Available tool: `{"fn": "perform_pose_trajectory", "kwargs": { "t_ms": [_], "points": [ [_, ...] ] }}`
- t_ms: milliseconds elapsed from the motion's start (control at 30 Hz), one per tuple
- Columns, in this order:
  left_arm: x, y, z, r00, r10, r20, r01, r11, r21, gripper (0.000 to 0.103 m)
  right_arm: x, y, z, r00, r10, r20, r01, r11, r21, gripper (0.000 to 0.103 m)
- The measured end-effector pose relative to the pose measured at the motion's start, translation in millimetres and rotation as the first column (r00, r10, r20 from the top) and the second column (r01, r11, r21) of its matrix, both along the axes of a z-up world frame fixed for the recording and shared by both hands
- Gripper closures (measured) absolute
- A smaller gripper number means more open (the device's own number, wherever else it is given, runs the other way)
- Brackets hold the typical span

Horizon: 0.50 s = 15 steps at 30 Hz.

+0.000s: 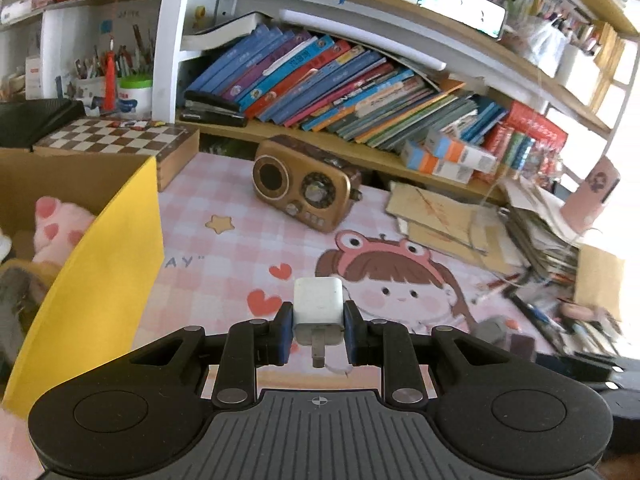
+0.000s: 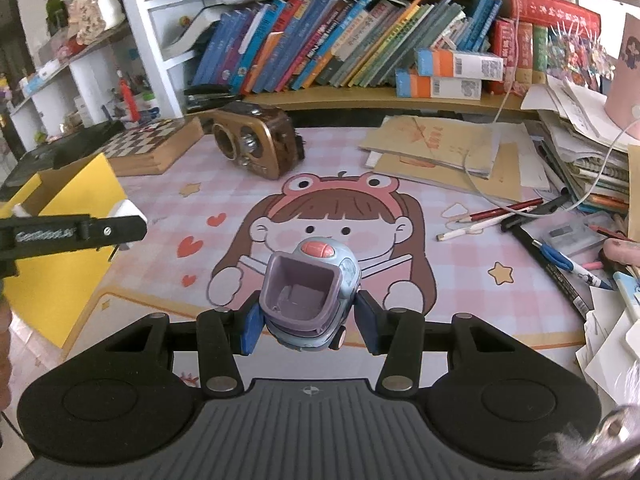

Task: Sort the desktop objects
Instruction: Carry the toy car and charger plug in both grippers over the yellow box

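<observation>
Left tongs (image 1: 319,334) pinch a smooth white boxy charger (image 1: 319,305); right tongs (image 2: 309,322) clasp a rounded plastic toy car (image 2: 310,300).

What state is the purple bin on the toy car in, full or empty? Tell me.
Empty. In the right wrist view the toy car, held in the right gripper, shows its bin's bare floor and inner walls, nothing inside.

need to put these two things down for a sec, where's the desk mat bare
Bare: the pink mat middle, over the cartoon girl, between the yellow box and the pens, in front of the radio. Crowded: the right edge, with paper stacks, cable and pencils.
</observation>
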<state>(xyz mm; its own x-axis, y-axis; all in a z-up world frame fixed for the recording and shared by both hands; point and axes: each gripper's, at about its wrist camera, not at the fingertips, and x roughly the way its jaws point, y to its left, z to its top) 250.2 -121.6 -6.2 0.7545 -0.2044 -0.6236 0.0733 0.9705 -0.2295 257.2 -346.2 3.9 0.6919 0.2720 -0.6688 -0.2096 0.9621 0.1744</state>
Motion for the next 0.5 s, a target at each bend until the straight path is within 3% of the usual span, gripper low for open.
{"fn": "perform_pose_trajectory", "kwargs": {
  "t_ms": [500],
  "points": [
    [-78, 38, 10, 0.999, -0.049, -0.015, 0.048, 0.998, -0.035, 0.079, -54, 47, 14, 0.998, 0.067, -0.001, -0.067, 0.997, -0.023, 0.058]
  ]
}}
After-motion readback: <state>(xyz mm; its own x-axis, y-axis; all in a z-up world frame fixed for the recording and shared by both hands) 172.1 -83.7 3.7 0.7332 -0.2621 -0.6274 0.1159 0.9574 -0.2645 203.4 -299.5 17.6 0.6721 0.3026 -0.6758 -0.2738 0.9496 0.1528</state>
